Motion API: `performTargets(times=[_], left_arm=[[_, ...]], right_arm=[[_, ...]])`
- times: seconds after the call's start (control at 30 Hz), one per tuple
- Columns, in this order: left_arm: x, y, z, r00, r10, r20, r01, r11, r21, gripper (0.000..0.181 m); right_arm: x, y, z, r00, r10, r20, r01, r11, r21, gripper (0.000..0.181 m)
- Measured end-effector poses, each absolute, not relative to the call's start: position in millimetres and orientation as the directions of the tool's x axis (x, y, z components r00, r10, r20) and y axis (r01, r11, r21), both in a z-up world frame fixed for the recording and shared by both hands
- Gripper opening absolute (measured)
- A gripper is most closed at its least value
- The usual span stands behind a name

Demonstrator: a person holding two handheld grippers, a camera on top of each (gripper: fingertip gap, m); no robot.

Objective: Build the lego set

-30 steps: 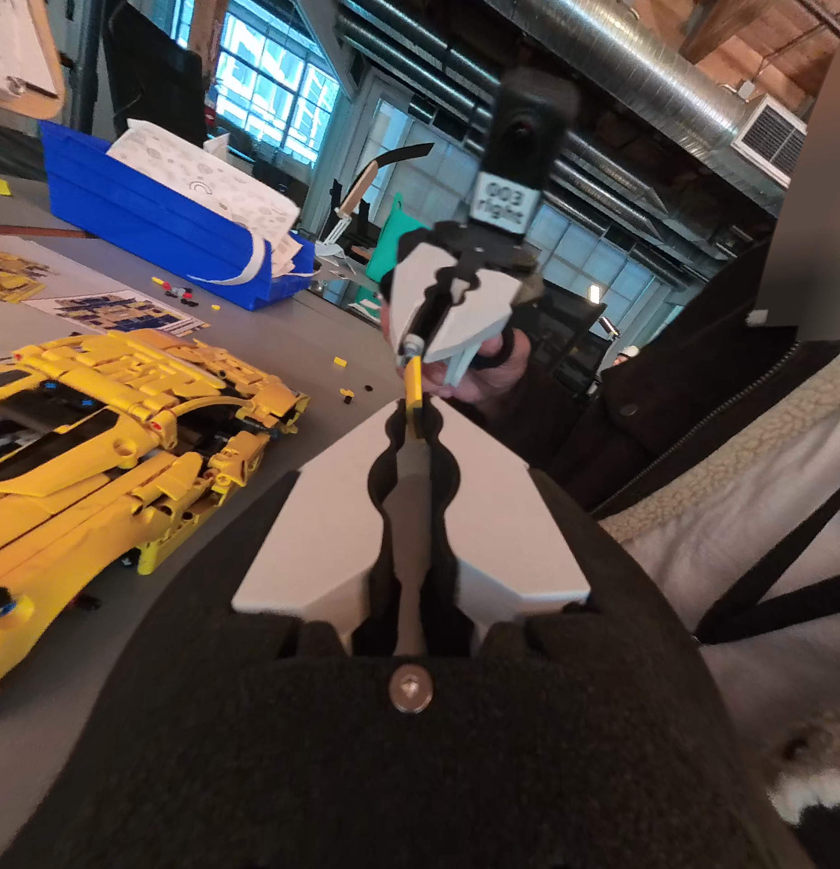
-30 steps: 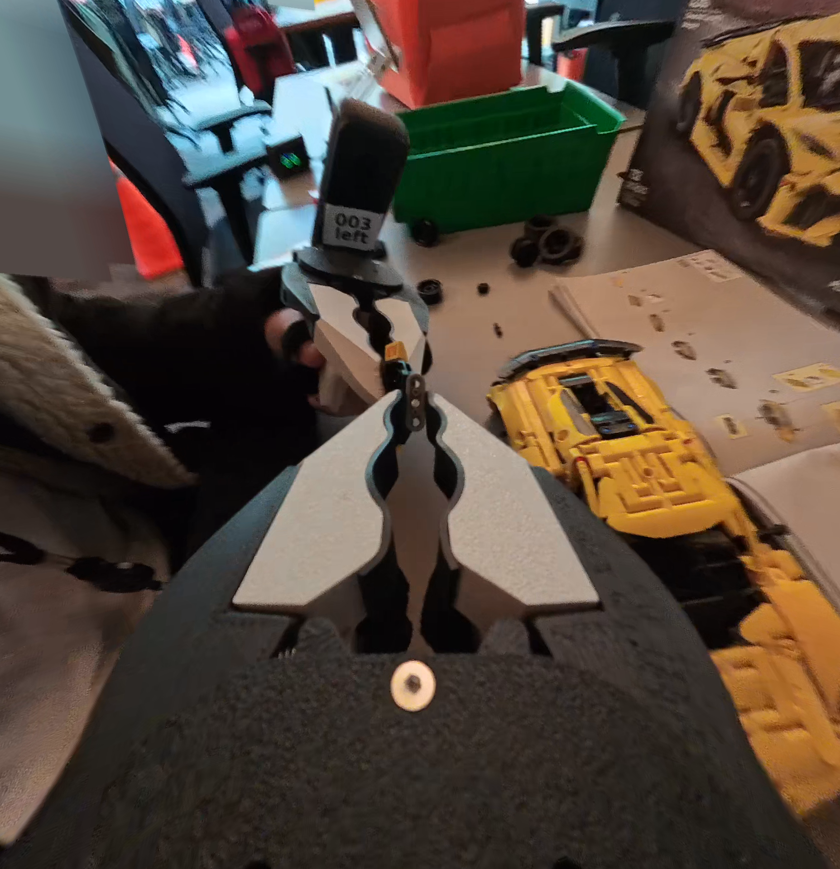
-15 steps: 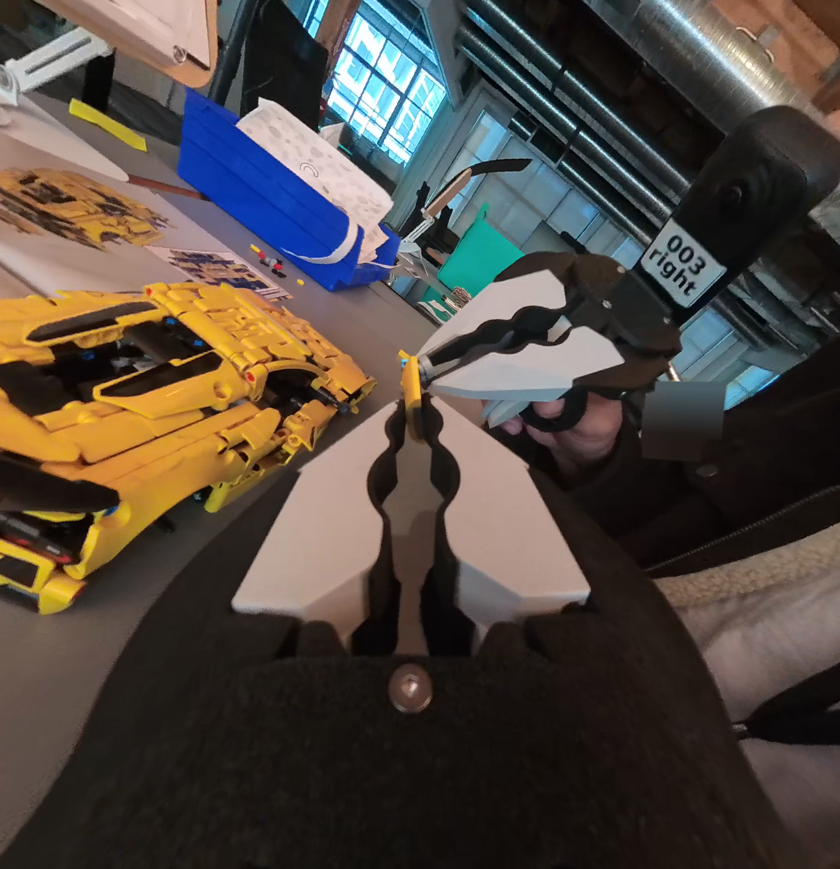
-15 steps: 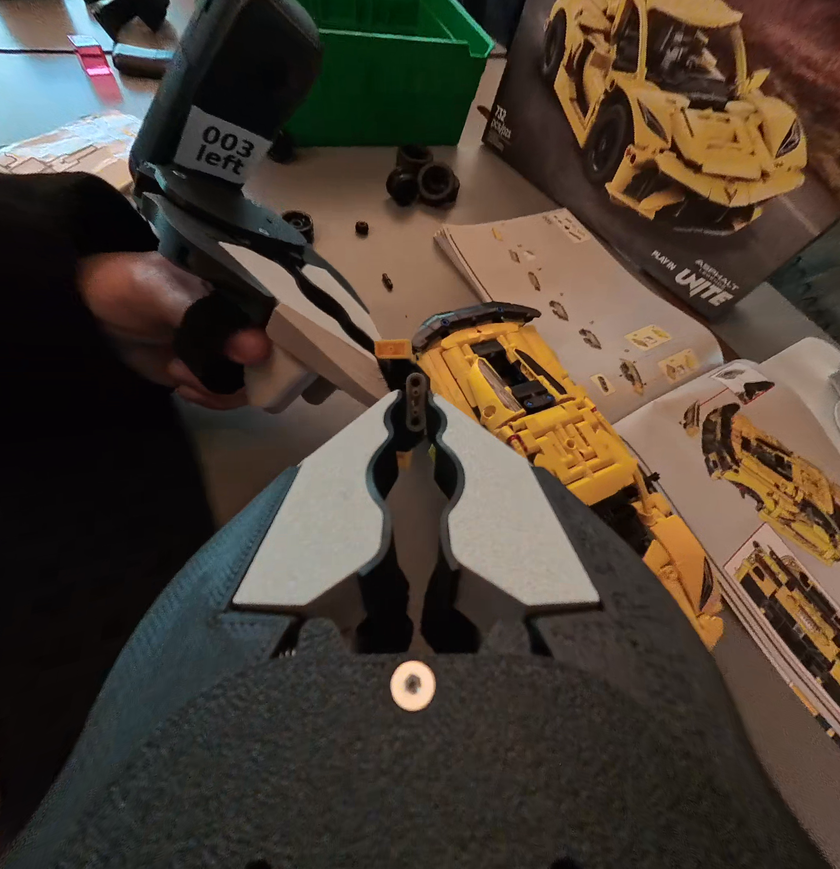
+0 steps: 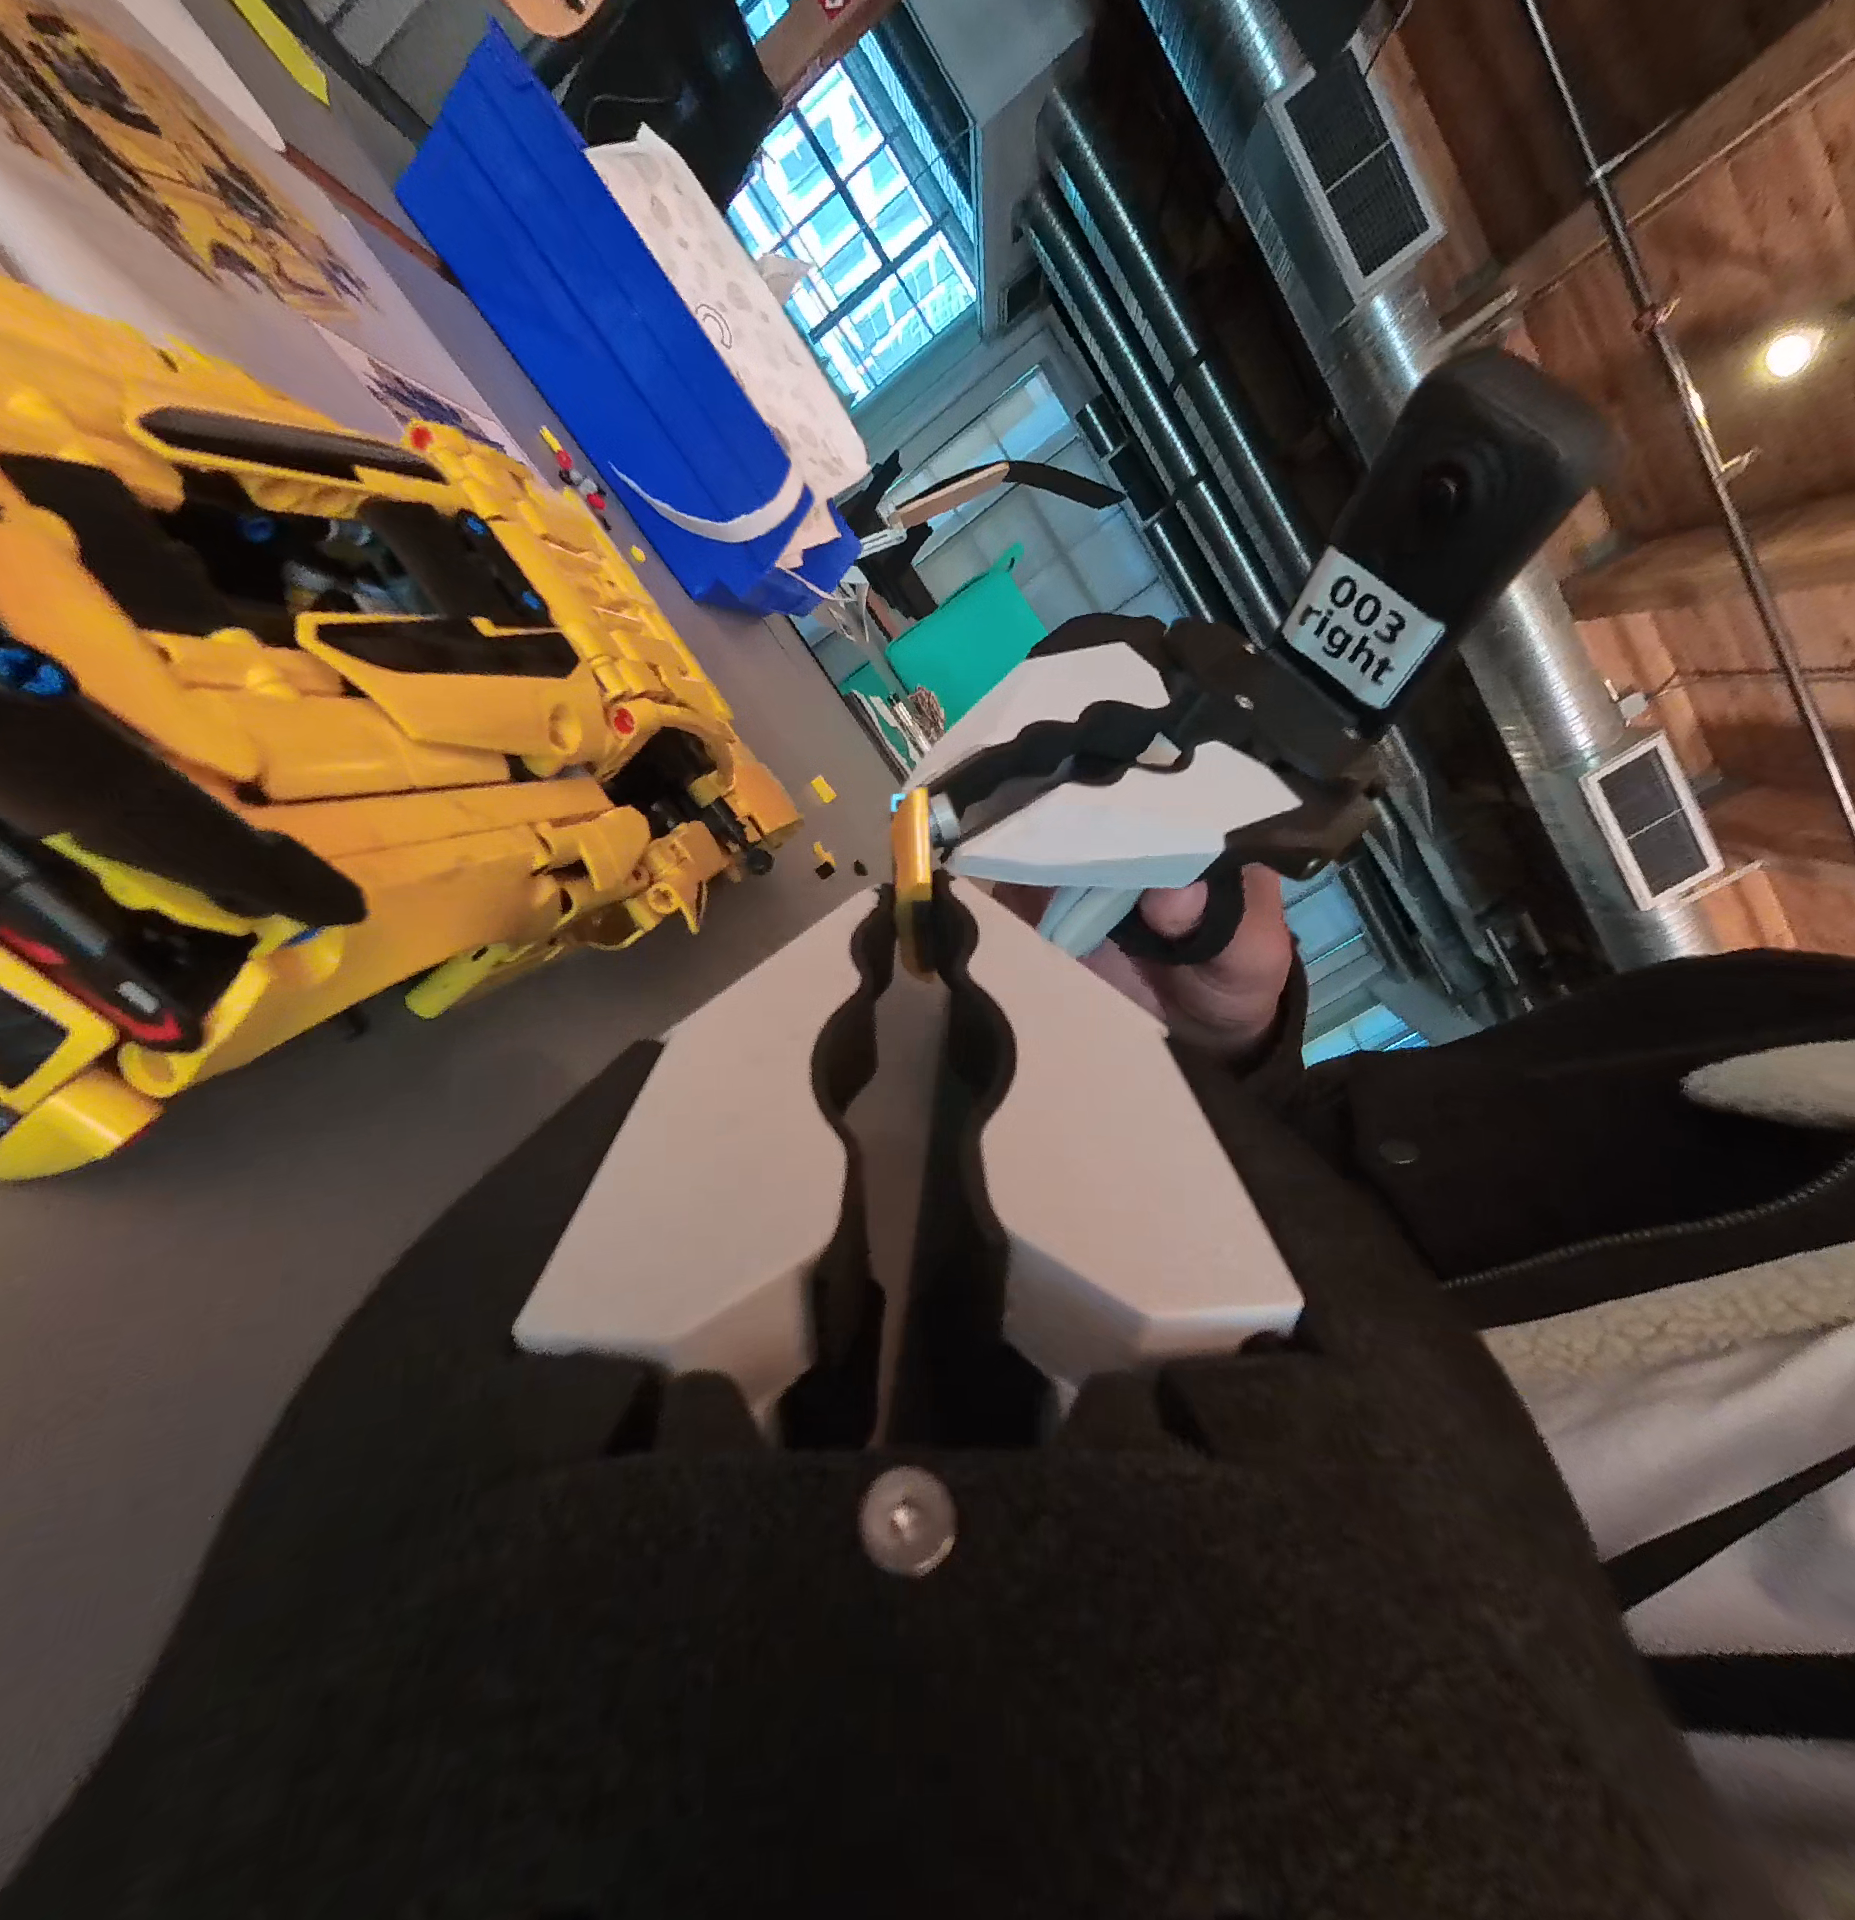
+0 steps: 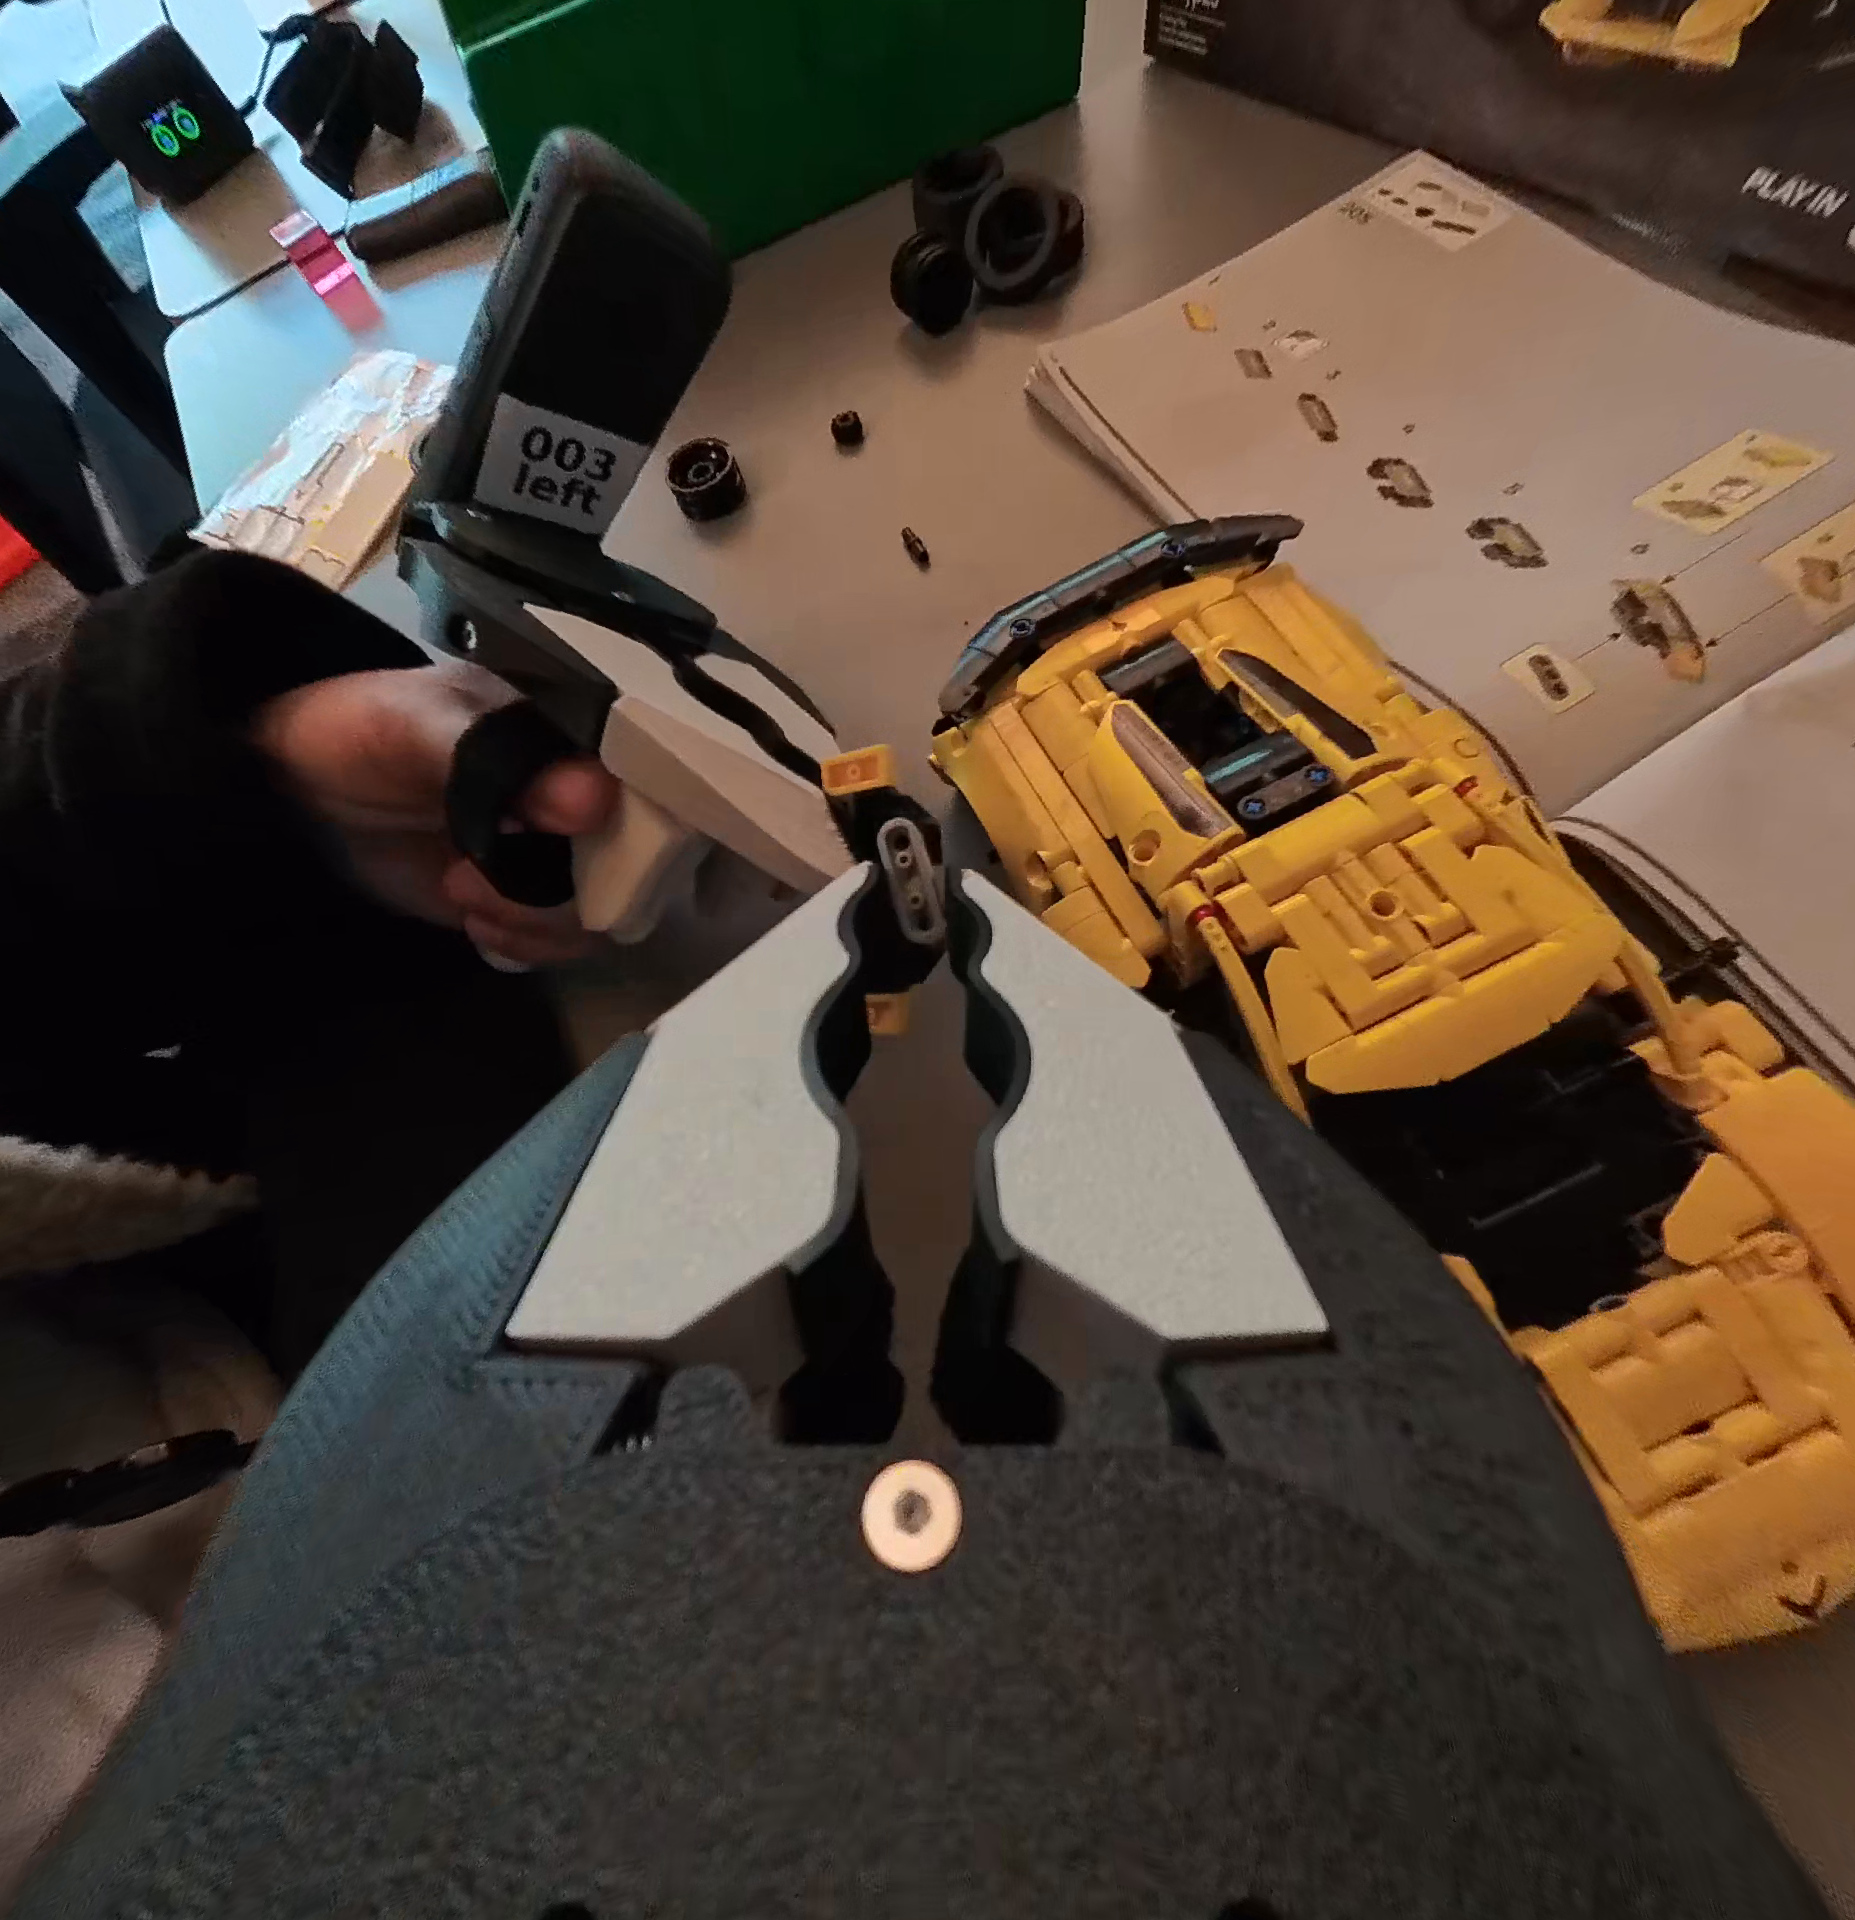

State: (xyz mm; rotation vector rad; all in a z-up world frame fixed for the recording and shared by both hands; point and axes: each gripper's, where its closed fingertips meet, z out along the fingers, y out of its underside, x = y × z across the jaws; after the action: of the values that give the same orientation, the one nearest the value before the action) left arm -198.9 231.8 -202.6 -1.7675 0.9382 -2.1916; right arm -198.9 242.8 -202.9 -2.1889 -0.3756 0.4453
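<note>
Above the near edge of the grey table (image 5: 175, 1299), both grippers meet tip to tip in mid-air, clear of the surface.

Left gripper (image 5: 912, 914): jaws narrow, pinching a small yellow piece (image 5: 910, 883). Long axis of the piece runs along the fingers; its far end stands proud of the tips.

Right gripper (image 6: 910, 894): jaws narrow, clamped on a short dark grey beam (image 6: 910, 878) with holes in its end face. Beam held end-on to this camera. A bit of yellow shows just below it between the fingers; cannot tell if it is joined.

Key relation: from the left wrist view the right gripper (image 5: 938, 821) comes in from the right, roughly crosswise to the left fingers, its tips touching or just beside the upper end of the yellow piece. From the right wrist view the left gripper (image 6: 850, 805) enters from the left, yellow end just above and left of the beam. Whether the two parts are already seated: cannot tell.

Yellow car (image 6: 1318, 935), largely built, lies on the table to the right of the right gripper, beside the open instruction booklet (image 6: 1422, 343). Loose black tyres (image 6: 990, 255) near the far edge by the green bin (image 6: 757, 94).

Judgement: sub-assembly step, mating piece to beam before it goes to the car. Next push needs the beam's hole line square to the yellow piece; a skewed push could twist either part out of its pinch.
</note>
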Motion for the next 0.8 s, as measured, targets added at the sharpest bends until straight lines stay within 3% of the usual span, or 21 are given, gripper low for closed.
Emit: performTargets(times=[0.23, 0.4, 0.8], left_arm=[[-201.9, 240.7, -202.0, -0.292, -0.406, 0.866, -0.231, -0.848, -0.476, 0.006], [-202.5, 241.3, -201.8, -0.293, -0.404, 0.867, -0.230, -0.850, -0.474, 0.005], [-203.4, 240.4, -204.0, -0.290, -0.397, 0.871, -0.246, -0.848, -0.469, 0.006]], right_arm=[[-204.0, 247.9, -202.3, 0.876, 0.405, -0.260, 0.049, -0.613, -0.788, 0.016], [-200.2, 251.6, -202.0, 0.884, 0.390, -0.259, 0.039, -0.613, -0.789, 0.005], [-205.5, 254.0, -203.0, 0.832, 0.414, -0.368, -0.027, -0.634, -0.773, 0.006]])
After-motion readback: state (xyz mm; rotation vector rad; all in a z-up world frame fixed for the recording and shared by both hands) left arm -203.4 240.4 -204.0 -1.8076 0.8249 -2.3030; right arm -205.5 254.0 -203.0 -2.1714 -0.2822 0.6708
